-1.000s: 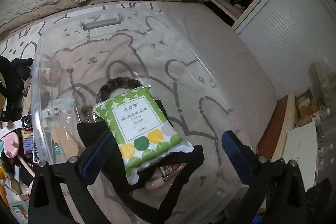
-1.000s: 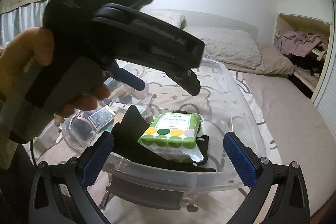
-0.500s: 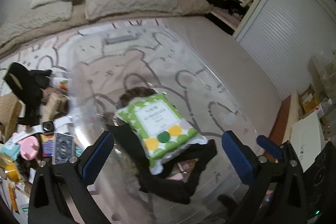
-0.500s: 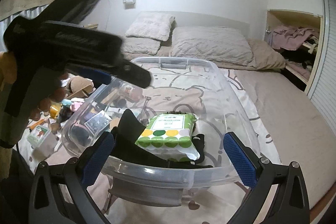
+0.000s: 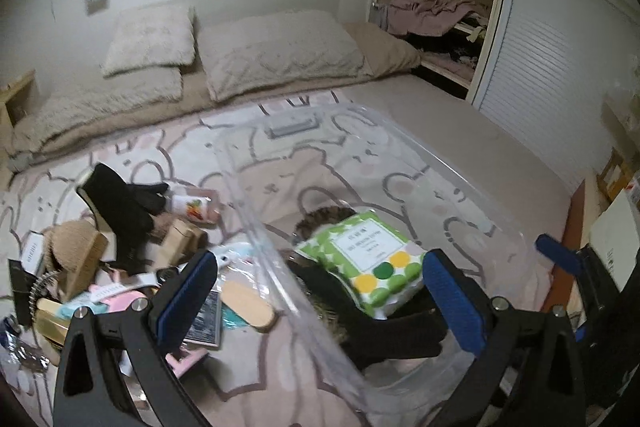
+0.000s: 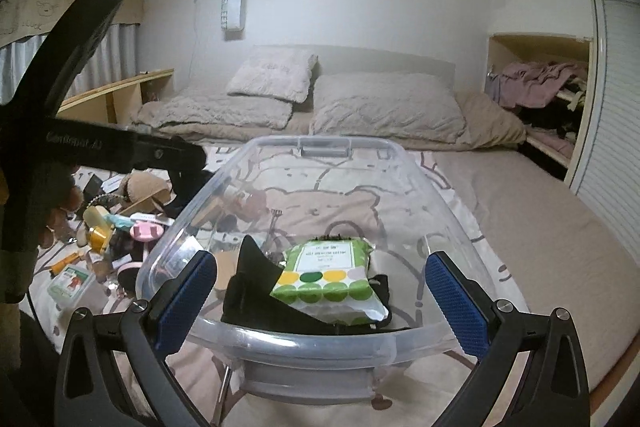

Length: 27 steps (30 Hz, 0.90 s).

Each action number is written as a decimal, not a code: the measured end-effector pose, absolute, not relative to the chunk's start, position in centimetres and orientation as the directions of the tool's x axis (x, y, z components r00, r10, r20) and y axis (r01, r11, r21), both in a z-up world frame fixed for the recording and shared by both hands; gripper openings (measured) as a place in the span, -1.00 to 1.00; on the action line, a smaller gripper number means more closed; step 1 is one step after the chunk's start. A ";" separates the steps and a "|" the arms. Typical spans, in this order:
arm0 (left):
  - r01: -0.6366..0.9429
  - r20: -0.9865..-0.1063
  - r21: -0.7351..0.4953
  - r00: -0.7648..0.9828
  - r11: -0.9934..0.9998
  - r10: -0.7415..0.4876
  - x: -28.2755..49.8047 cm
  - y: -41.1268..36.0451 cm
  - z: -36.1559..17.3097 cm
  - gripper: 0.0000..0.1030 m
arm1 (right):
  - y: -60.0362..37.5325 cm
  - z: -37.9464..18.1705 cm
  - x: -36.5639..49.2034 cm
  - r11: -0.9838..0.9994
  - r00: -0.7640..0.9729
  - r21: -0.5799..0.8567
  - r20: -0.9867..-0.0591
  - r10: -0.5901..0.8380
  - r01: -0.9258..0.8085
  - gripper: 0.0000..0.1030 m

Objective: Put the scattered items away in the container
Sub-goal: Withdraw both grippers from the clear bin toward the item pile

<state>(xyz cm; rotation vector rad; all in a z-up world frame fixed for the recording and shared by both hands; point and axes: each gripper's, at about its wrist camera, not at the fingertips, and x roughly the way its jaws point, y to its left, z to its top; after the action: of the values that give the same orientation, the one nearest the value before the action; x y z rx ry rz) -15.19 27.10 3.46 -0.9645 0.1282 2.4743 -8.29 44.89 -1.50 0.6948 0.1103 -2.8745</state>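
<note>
A clear plastic bin (image 6: 320, 337) lies on the bed and holds a green dotted pack of cotton pads (image 6: 326, 277) on black cloth (image 6: 256, 287). The bin (image 5: 280, 267) and the pack (image 5: 368, 263) also show in the left wrist view. My left gripper (image 5: 320, 303) is open and empty above the bin's left wall. My right gripper (image 6: 320, 303) is open and empty at the bin's near rim. A heap of scattered items (image 5: 100, 267) lies left of the bin, with a black glove (image 5: 124, 211), a small bottle (image 5: 192, 207) and a wooden stick (image 5: 248, 303).
Pillows (image 6: 380, 107) lie at the head of the bed. A closet with clothes (image 6: 540, 87) and a white slatted door (image 6: 616, 127) stand to the right. The scattered heap (image 6: 100, 227) and the hand holding the left gripper (image 6: 60, 195) show at the left.
My left gripper has swung left and tilted up, from over the bin's inside to over its left wall, bringing the heap into view. My right gripper has hardly moved.
</note>
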 end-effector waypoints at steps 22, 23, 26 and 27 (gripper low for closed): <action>-0.443 -0.471 -0.017 -0.788 -0.896 0.398 -9.7 20.6 4.3 1.00 | 42.5 -0.5 -6.0 -0.996 -0.921 0.004 -0.379 -0.088 0.093 1.00; -0.441 -0.466 -0.015 -0.791 -0.898 0.396 -9.6 20.3 4.3 1.00 | 42.4 -0.5 -5.8 -0.996 -0.923 0.006 -0.375 -0.086 0.090 1.00; -0.439 -0.451 -0.017 -0.798 -0.898 0.399 -9.1 19.4 4.4 1.00 | 42.3 -0.3 -5.4 -0.997 -0.929 0.020 -0.361 -0.080 0.079 1.00; -0.436 -0.446 -0.014 -0.803 -0.900 0.396 -8.9 19.1 4.4 1.00 | 42.2 -0.2 -5.3 -0.997 -0.931 0.023 -0.357 -0.080 0.076 1.00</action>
<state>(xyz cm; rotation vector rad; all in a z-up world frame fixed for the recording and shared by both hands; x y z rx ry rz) -8.93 19.12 4.36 -0.6225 0.1231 2.6238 -5.30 42.24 -0.21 0.5581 -0.0135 -3.0109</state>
